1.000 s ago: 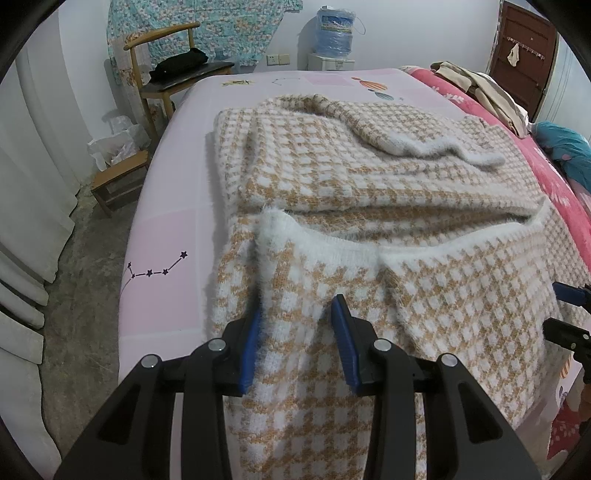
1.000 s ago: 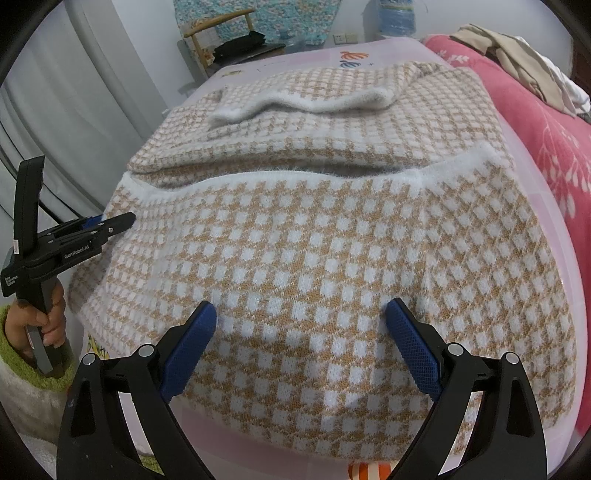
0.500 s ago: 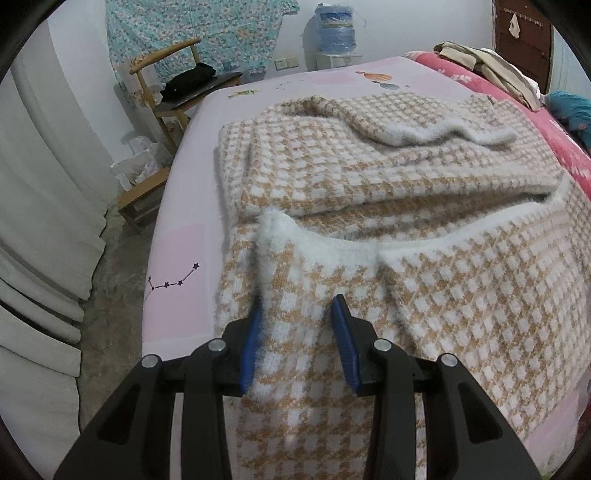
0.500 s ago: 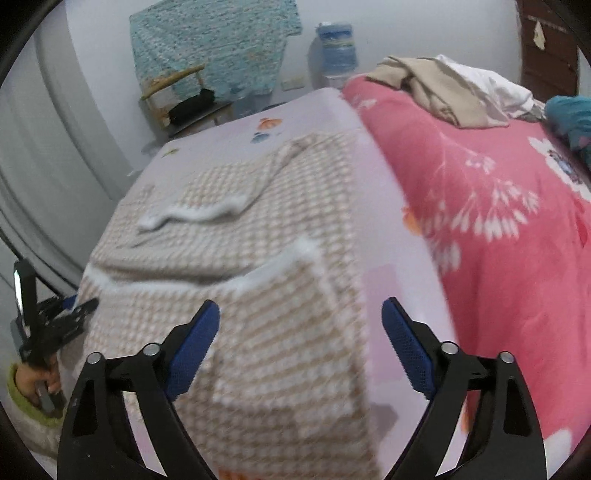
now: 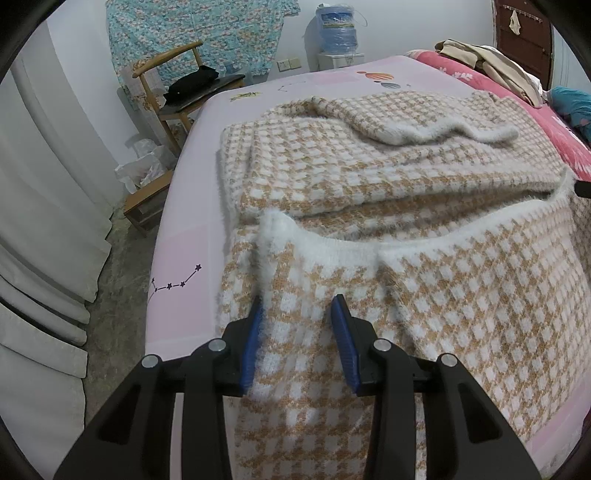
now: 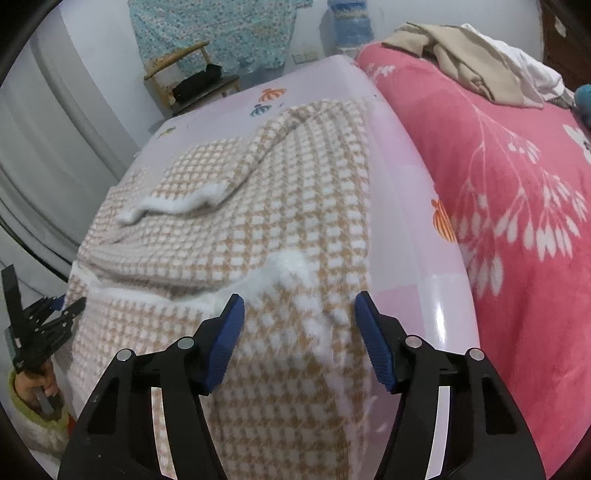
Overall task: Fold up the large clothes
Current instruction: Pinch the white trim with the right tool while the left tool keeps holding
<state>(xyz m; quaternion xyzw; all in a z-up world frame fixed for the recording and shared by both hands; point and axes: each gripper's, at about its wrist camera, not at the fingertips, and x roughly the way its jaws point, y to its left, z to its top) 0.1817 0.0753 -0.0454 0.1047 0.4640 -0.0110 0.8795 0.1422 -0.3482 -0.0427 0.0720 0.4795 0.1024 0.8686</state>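
Observation:
A tan-and-white checked sweater point(image 5: 388, 177) lies folded on the pink bed sheet point(image 5: 184, 258), its fluffy white hem doubled back toward me. My left gripper point(image 5: 297, 332) is shut on the sweater's near left hem corner, and fabric fills the gap between its blue pads. In the right wrist view the sweater point(image 6: 258, 206) spreads to the left. My right gripper point(image 6: 299, 328) hovers over the near right hem corner; its jaws are closing with the fabric between them, and the pads do not press on it. The left gripper point(image 6: 70, 306) shows at the left edge, held by a hand.
A red flowered blanket point(image 6: 498, 184) covers the bed's right side, with a heap of beige clothes point(image 6: 461, 55) on it. Left of the bed are a wooden chair point(image 5: 177, 74), a low stool point(image 5: 144, 199) and white curtains point(image 5: 44, 184). A water bottle point(image 5: 336, 29) stands by the far wall.
The right gripper has swung from the sweater's middle to its right hem corner and its jaws have narrowed. The left gripper keeps its hold and has barely moved.

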